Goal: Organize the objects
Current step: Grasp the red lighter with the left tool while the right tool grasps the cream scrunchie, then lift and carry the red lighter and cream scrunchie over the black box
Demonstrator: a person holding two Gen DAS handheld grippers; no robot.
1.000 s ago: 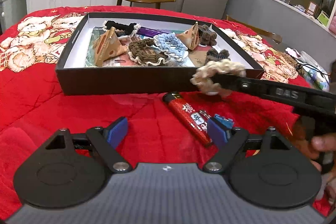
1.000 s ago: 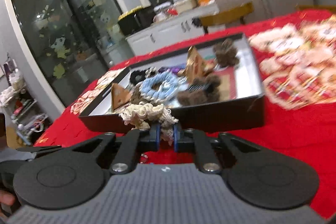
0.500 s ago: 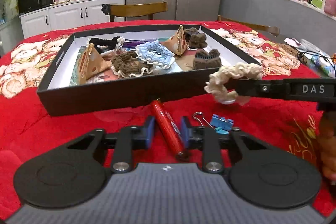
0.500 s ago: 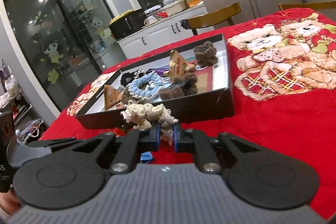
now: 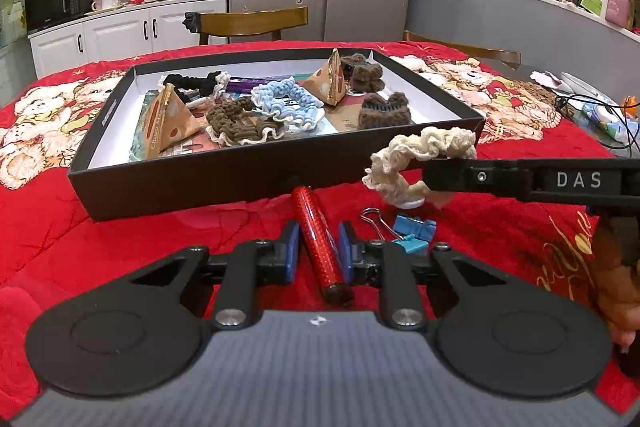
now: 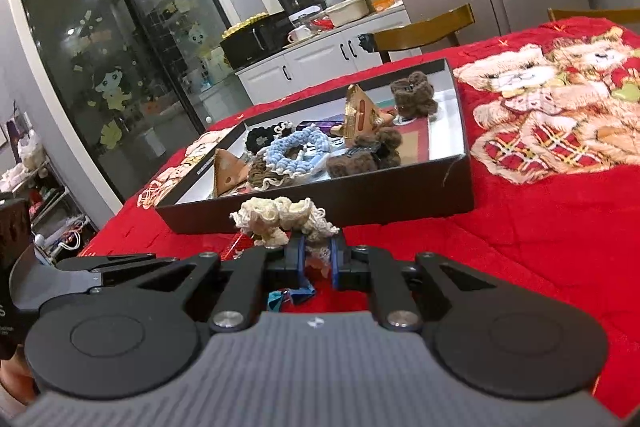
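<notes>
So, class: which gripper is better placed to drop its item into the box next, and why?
Right. The right gripper already holds the cream scrunchie lifted beside the box. The left gripper has just been closing around the red tube, which lies on the cloth.

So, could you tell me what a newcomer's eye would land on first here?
Probably the bright red teddy-bear tablecloth and the black box of crocheted scrunchies on it. In front of the box, the right claw holds a cream scrunchie aloft, while the left claw has just been closing around a red lighter.

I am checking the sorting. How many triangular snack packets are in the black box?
2: one triangular packet lies near the box's left side, another stands toward the far right. Others may hide under scrunchies.
</notes>
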